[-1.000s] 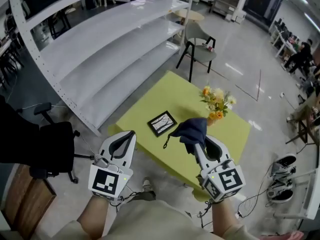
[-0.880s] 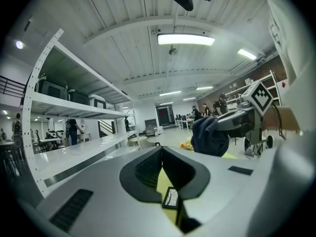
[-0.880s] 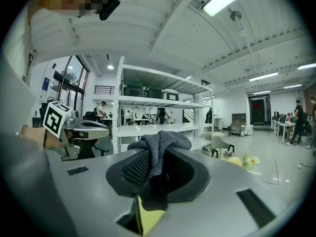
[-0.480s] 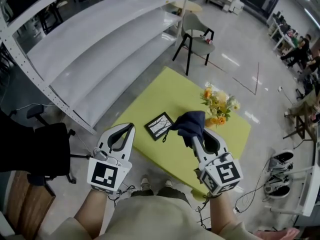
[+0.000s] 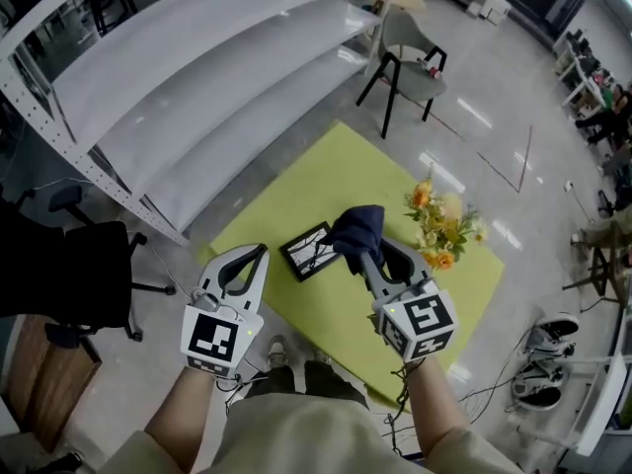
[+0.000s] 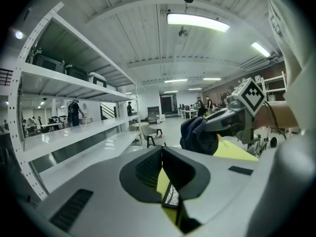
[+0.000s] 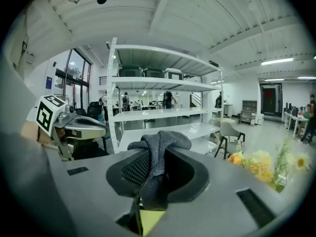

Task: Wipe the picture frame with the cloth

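A black picture frame (image 5: pixel 306 252) with a white picture lies flat on the yellow-green table (image 5: pixel 326 181). My right gripper (image 5: pixel 359 248) is shut on a dark blue-grey cloth (image 5: pixel 355 227), which bunches over its fingertips. The cloth hangs above the frame's right corner; I cannot tell whether it touches. In the right gripper view the cloth (image 7: pixel 159 149) fills the space between the jaws. My left gripper (image 5: pixel 261 252) is shut with nothing in it, over the table's near-left edge, left of the frame. Through the left gripper (image 6: pixel 163 154) a strip of the frame (image 6: pixel 172 197) shows.
A bunch of yellow and orange flowers (image 5: pixel 442 227) stands on the table right of the cloth. White shelving (image 5: pixel 168 87) runs along the left and back. A chair (image 5: pixel 410 62) stands beyond the table, a black office chair (image 5: pixel 94 265) at the left.
My right gripper has carried the cloth left and a little forward, so it now hangs over the frame's right corner. The left gripper has stayed shut in about the same place.
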Action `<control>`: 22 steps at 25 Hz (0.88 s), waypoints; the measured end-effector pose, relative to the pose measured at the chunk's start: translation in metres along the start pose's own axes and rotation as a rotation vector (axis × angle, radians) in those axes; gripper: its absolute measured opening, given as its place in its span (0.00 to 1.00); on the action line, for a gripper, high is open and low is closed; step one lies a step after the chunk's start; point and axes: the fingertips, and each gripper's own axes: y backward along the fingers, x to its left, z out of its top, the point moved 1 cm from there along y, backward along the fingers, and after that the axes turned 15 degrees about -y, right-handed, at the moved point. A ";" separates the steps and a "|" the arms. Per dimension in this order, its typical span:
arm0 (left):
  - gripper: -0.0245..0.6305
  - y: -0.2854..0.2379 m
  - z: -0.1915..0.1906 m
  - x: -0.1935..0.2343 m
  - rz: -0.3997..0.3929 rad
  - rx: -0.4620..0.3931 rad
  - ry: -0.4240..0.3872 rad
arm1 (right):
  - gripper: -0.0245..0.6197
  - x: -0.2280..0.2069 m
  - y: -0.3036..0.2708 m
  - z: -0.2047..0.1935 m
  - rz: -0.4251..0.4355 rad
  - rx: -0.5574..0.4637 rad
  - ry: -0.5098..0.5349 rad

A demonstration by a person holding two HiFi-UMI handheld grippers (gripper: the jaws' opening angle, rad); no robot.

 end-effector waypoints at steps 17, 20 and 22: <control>0.05 -0.104 -0.159 -0.032 -0.051 0.183 0.251 | 0.18 -0.069 -0.143 -0.114 -0.030 0.195 -0.014; 0.05 -0.120 -0.190 -0.046 -0.093 0.228 0.246 | 0.18 -0.076 -0.159 -0.136 -0.032 0.227 -0.017; 0.05 -0.129 -0.206 -0.054 -0.120 0.248 0.245 | 0.18 -0.079 -0.168 -0.148 -0.034 0.240 -0.019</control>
